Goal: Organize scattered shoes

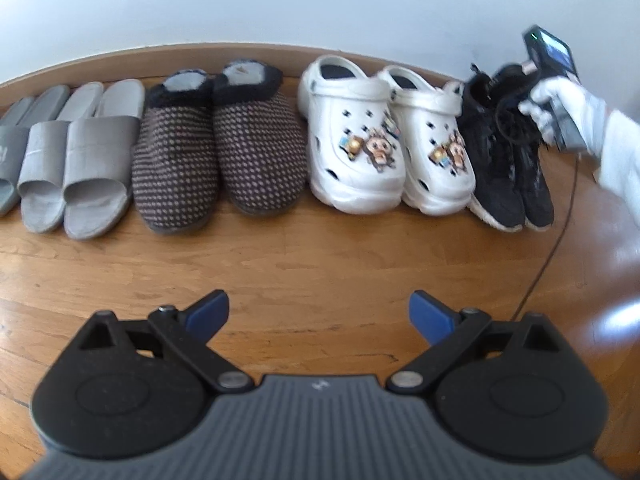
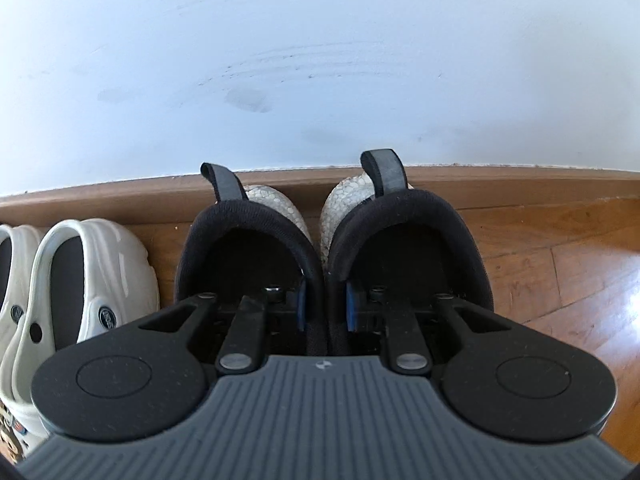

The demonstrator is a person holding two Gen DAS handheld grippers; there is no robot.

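A row of shoes stands along the wall: grey slides [image 1: 80, 160], brown dotted slippers [image 1: 216, 156], white clogs [image 1: 384, 140] and black sneakers [image 1: 508, 152] at the right end. My left gripper [image 1: 319, 314] is open and empty over bare floor in front of the row. My right gripper [image 2: 324, 300] is shut on the inner collars of the two black sneakers [image 2: 264, 248], one finger inside each shoe, heels toward the wall. In the left wrist view a gloved hand [image 1: 580, 120] holds the right gripper over the sneakers.
A wooden baseboard [image 2: 520, 184] and white wall [image 2: 320, 60] run behind the shoes. One white clog [image 2: 92, 276] sits just left of the sneakers. Wood floor [image 2: 580, 260] lies to their right. A thin cable [image 1: 548, 256] trails across the floor.
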